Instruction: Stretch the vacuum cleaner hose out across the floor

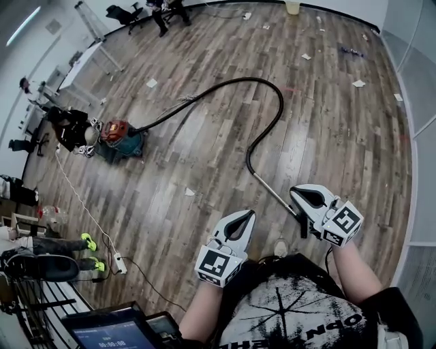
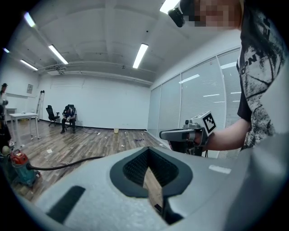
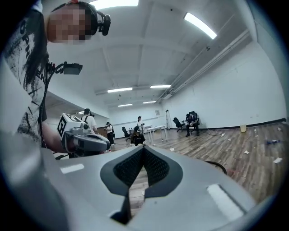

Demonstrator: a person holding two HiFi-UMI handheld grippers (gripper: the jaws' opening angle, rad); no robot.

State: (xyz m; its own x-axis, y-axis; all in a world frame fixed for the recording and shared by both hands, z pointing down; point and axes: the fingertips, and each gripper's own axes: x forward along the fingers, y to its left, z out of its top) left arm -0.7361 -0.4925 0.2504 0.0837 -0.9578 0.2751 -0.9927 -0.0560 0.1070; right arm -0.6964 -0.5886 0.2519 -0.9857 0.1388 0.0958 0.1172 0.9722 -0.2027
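Across the littered plank floor curves a black hose.

A grey-brown wood-plank floor is littered with scattered scraps of white paper. A thin white cable runs across it to a white power strip, near a seated person's neon-yellow shoes. By the far white wall stand a pale bucket and an empty black office chair, with a dark-clothed seated person just beside it. Glass partition panels line one side.
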